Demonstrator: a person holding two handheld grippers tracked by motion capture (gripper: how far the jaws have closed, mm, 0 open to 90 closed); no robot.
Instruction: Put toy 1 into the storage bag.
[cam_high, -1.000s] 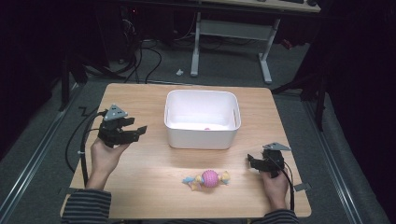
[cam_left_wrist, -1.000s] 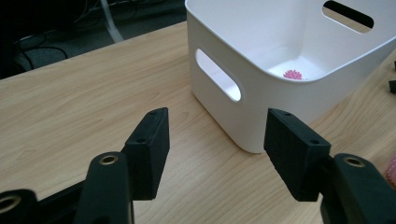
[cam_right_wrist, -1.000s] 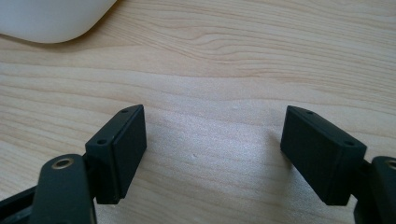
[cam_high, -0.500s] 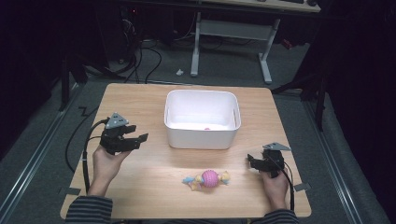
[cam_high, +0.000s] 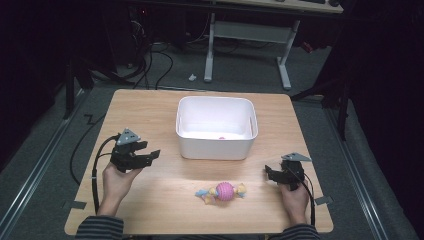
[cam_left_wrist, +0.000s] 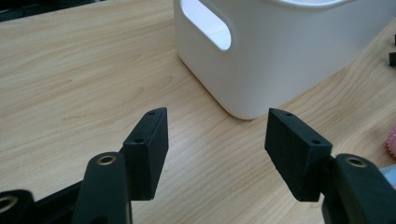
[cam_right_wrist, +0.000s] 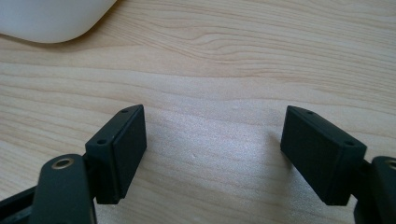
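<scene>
Pink and spiky, a small rubber ball toy with pale blue and yellow rope ends (cam_high: 222, 191) lies on the light wooden tabletop (cam_high: 150, 107), just in front of the white rectangular plastic bin (cam_high: 216, 128). Left of the bin, the left hand-held gripper (cam_high: 150, 156) hovers with jaws spread and nothing between them. Right of the toy, the right hand-held gripper (cam_high: 270, 174) is likewise spread and empty.

both grippers (cam_high: 150, 156) (cam_high: 270, 172) are black with grey three-cornered top plates, brass-ringed screws, trailing black cables; striped sleeves (cam_high: 97, 227).
</scene>
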